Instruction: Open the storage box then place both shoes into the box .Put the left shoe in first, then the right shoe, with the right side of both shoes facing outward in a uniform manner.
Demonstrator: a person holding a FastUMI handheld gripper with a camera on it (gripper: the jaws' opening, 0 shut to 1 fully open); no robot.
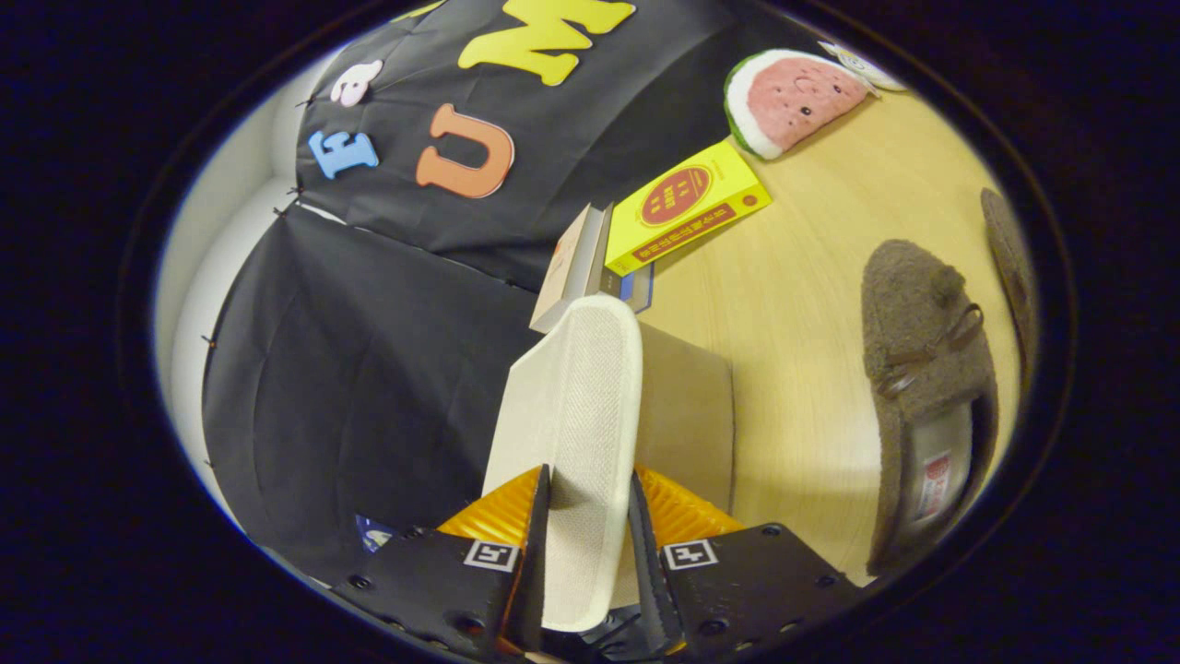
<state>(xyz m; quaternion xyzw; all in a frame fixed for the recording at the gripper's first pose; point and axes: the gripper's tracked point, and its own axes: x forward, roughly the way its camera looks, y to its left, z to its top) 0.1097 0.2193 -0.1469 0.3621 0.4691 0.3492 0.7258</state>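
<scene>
Between the fingers, gripper (590,516) clamps the box lid (576,433) (both sides pressing), brown shoe (922,387) lying right.

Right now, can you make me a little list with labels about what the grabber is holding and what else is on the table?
gripper: shut on the box lid, one finger on each face
box lid: cream woven fabric, held edge-up between the fingers, lifted off the storage box
storage box: beige, just beyond the fingers
brown slipper: fuzzy, with a bow, lying on the wooden table beside the box
second slipper: only its edge shows
yellow book: beyond the box
watermelon plush: farthest away
</scene>
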